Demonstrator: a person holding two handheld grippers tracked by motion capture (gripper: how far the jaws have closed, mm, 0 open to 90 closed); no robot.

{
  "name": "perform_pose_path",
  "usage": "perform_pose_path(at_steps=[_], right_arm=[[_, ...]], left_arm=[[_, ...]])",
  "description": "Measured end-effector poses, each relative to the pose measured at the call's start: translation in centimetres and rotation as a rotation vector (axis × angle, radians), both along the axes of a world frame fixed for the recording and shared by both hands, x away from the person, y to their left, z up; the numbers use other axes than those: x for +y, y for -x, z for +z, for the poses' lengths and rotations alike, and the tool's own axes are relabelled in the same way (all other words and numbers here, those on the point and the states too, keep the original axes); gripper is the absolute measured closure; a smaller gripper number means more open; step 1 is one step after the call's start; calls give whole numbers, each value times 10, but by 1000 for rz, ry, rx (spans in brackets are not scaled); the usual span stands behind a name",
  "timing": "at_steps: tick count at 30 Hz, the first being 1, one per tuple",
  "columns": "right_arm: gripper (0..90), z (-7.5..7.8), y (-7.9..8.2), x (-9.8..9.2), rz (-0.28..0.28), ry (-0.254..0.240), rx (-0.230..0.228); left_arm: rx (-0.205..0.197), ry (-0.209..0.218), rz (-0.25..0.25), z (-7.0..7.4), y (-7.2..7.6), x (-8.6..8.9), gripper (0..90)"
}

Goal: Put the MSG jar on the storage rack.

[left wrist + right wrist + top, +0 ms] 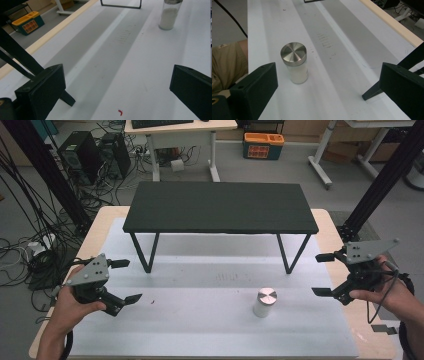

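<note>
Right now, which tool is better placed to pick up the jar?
Right. The right tool is open, nearer the jar and faces it; the left tool is farther off.

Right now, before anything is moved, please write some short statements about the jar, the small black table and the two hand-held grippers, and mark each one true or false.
1. The jar stands upright on the white mat. True.
2. The jar has no lid. False: a round metal lid closes it.
3. The left hand-held gripper is shut on the jar. False: it is open and holds nothing, and the jar stands far from it.
4. The right hand-held gripper is open. True.
5. The jar stands on top of the black table. False: it stands on the mat in front of that table.
</note>
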State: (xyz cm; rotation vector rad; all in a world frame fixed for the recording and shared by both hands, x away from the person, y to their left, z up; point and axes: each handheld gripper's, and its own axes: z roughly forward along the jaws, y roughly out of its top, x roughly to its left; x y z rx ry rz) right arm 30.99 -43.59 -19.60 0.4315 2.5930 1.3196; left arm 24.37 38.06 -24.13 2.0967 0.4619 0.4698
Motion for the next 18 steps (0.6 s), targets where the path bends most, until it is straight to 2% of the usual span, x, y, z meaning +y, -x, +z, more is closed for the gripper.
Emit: perform_pose_path(at_steps=[11,17,18], right_arm=[[18,-4,2,0,-2,-8,-8],[15,-17,2,5,12,-27,3],[13,-24,2,7,21,-35,5]], left_arm=[[-2,1,-7,1,0,-2,7],[-6,7,-12,-1,1,-3,7],[-4,17,-10,-2,2,-3,7]])
